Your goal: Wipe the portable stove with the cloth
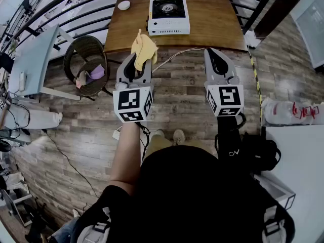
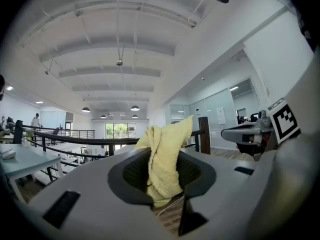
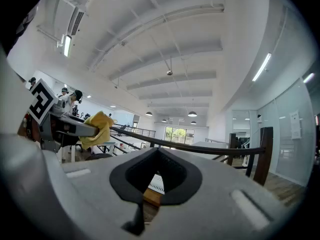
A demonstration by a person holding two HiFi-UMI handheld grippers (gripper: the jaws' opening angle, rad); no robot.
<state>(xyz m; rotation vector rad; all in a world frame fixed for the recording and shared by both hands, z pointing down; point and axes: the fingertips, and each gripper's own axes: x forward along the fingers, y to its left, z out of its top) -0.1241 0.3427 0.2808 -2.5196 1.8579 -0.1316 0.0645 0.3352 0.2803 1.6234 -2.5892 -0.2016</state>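
Observation:
The white portable stove (image 1: pixel 169 16) with a black burner top sits on the wooden table (image 1: pixel 212 24) ahead of me. My left gripper (image 1: pixel 137 59) is shut on a yellow cloth (image 1: pixel 144 48), held up in the air short of the table's near edge; the cloth (image 2: pixel 165 156) stands up between the jaws in the left gripper view. My right gripper (image 1: pixel 216 59) is shut with nothing in it, level with the left and also short of the table. In the right gripper view, a strip of the stove (image 3: pixel 156 184) shows through the jaws, and the cloth (image 3: pixel 97 129) hangs at far left.
A small white dish (image 1: pixel 123 5) lies on the table's far left. A wicker basket (image 1: pixel 88 65) with scraps stands on the floor to the left, by a grey desk (image 1: pixel 33 59). A black railing (image 1: pixel 76 9) runs behind the table. A black bag (image 1: pixel 258 153) lies at my right foot.

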